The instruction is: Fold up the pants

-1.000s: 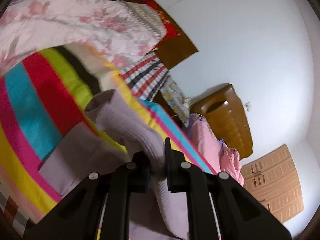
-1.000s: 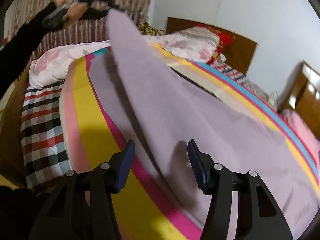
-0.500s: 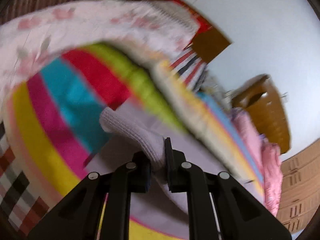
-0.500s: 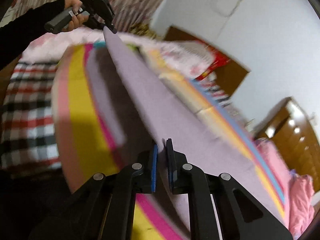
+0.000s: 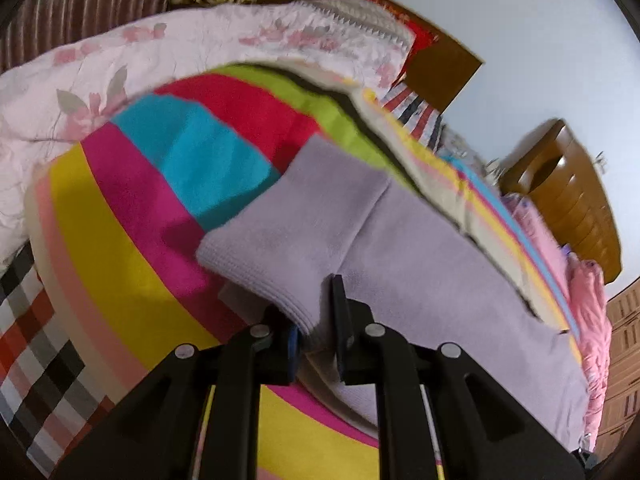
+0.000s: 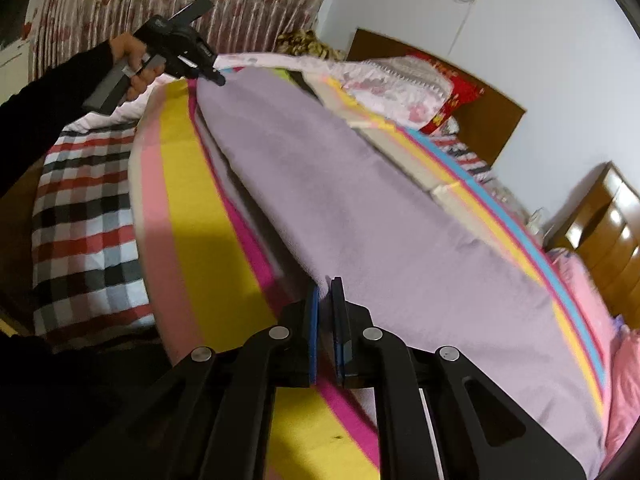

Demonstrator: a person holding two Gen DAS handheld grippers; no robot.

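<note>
Lilac pants (image 6: 400, 216), doubled lengthwise on striped bed (image 6: 188, 184): left gripper (image 5: 316, 320) jaws pinching ribbed cuff, right gripper (image 6: 325, 312) jaws clamped on near edge, aligning the fold.

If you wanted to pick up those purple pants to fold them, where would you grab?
By the near long edge of the pants, at both ends, coming in low from the bed's near side. The left gripper already pinches the thick ribbed cuff; the right gripper pinches the thin edge farther along.
</note>
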